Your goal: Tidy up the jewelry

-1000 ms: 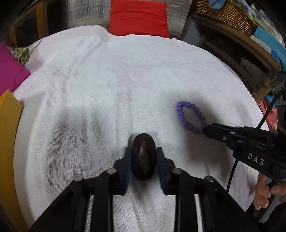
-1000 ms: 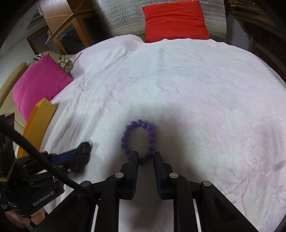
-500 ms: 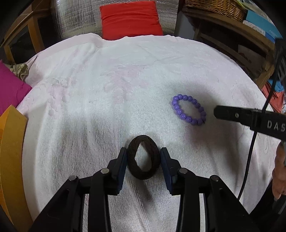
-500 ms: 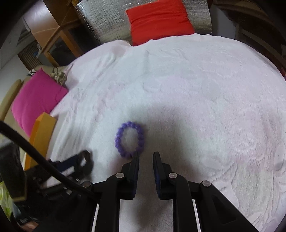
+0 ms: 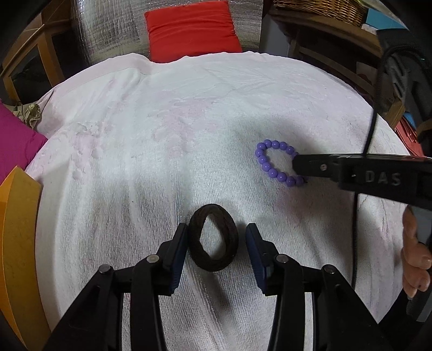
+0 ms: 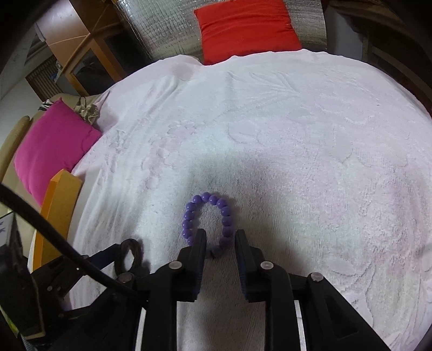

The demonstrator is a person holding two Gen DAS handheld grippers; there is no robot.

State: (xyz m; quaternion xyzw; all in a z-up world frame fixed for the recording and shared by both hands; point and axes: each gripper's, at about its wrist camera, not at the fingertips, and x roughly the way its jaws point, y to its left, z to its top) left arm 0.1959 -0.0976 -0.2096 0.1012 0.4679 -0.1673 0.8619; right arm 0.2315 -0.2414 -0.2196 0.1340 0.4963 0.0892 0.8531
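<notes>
A dark brown fabric band (image 5: 229,229) lies on the white towel (image 5: 162,135) between the fingers of my left gripper (image 5: 216,228). Its jaws are opening: the left pad still touches the band and the right pad stands clear of it. A purple bead bracelet (image 6: 226,212) lies to the right, seen as a loop (image 5: 266,164) in the left wrist view. My right gripper (image 6: 220,233) is over the bracelet's near end, jaws opening. Its left finger sits inside the loop, and the right strand lies loose between the pads. The band (image 6: 129,256) also shows at lower left in the right wrist view.
A red cushion (image 5: 191,29) leans at the towel's far edge and a magenta cushion (image 6: 51,145) lies at the left. An orange board (image 5: 16,229) borders the left side. A wicker basket (image 5: 318,8) sits on wooden shelves at the right. A person's hand (image 5: 415,256) holds the right gripper.
The left jaws have spread, and the band, earlier squeezed narrow between them, has relaxed into a rounder loop. The right jaws, earlier shut at the bracelet's near end, have widened around one strand.
</notes>
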